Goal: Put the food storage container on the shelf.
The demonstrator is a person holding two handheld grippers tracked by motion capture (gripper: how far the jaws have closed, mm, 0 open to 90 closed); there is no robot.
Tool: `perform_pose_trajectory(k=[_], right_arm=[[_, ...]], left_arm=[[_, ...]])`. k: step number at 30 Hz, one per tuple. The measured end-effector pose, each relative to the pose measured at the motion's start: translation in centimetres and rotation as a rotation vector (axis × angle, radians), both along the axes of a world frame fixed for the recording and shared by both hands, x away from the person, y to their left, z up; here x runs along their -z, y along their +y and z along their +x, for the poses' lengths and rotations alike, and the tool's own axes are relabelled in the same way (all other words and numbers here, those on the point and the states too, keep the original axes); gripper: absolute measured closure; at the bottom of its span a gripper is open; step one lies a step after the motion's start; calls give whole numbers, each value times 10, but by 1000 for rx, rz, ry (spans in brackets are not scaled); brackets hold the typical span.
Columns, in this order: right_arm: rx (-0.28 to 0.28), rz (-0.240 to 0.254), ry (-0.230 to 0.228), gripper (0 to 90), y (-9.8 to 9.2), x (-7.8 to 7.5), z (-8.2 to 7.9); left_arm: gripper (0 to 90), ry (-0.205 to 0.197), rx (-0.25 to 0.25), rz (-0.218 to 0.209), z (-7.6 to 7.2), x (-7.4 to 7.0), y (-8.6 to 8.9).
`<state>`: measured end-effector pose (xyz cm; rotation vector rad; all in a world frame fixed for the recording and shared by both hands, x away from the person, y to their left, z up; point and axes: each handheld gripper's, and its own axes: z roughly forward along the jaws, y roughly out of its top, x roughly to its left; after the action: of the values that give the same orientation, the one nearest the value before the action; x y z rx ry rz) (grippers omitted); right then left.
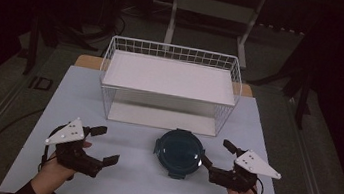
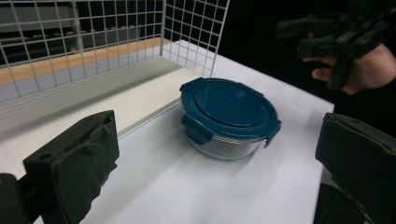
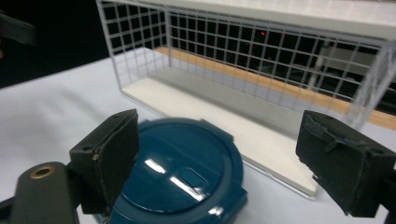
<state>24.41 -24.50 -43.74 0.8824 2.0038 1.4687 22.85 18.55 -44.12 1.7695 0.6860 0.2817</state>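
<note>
Round glass container, both grippers off it
Left gripper (image 1: 105,144) and right gripper (image 1: 215,153) flank it, jaws spread wide, empty; round clear-glass container with dark teal clip-on lid (image 1: 179,152) sits shut on pale tabletop (image 1: 139,178), just before white wire-mesh two-tier shelf (image 1: 169,82)
</note>
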Motion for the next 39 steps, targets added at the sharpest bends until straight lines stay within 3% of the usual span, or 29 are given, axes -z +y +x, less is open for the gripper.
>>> perform_pose_trajectory(k=[2, 3, 5, 8, 10, 12, 13, 15, 19, 23, 26, 27, 29, 31, 32, 33, 34, 35, 37, 39], right_arm=[[-53, 3, 0, 147, 1, -5, -1], [-67, 8, 0, 149, 1, -6, -1], [-67, 18, 4, 188, 0, -7, -1], [-53, 18, 13, 178, -1, -6, -1], [-51, 4, 83, 175, 0, -3, 1], [-64, 6, 96, 175, 0, 0, 3], [-65, 2, 98, 175, 0, 2, 3], [-80, 1, 103, 174, -1, 4, 4], [-74, -12, 76, 134, -1, 4, 2], [-63, 19, 104, 112, -2, 0, 0], [-40, 1, 85, 107, -1, -2, -1], [-40, 4, 80, 106, -1, -2, 0], [-35, -2, 85, 107, -1, -1, 2], [-34, -1, 83, 107, -1, 0, 2], [-34, -1, 83, 107, -1, 0, 2], [-37, -1, 86, 107, -1, 3, 3], [-34, 0, 82, 112, -1, 3, 3], [-34, 0, 82, 112, -1, 3, 3], [-43, -9, 93, 118, 0, 6, 4], [-45, -12, 99, 119, 1, 8, 5]], left_arm=[[0, 0, 2, 69, 5, -5, -15], [0, -1, -1, 75, 7, -7, -19], [0, 4, 7, 59, 11, -11, -27], [0, 18, 22, 36, 16, -13, -35], [0, 24, 32, 33, 20, -15, -40], [0, 30, 13, 24, 23, -16, -46], [0, 37, -2, 41, 26, -16, -50], [0, 38, 21, 46, 32, -15, -56], [0, 48, 25, 67, 41, -12, -68], [0, 91, 25, 46, 54, -6, -80], [0, 157, 28, 40, 65, 1, -87], [0, 157, 28, 40, 65, 1, -87], [0, 252, 27, 67, 76, 9, -92], [0, 387, 25, 38, 86, 21, -95], [0, 387, 25, 38, 86, 21, -95], [0, 447, 35, 22, 91, 28, -96], [0, 488, 31, 46, 94, 32, -98], [0, 488, 31, 46, 94, 32, -98], [0, 586, 25, 58, 100, 41, -99], [0, 645, 7, 48, 105, 47, -98]])
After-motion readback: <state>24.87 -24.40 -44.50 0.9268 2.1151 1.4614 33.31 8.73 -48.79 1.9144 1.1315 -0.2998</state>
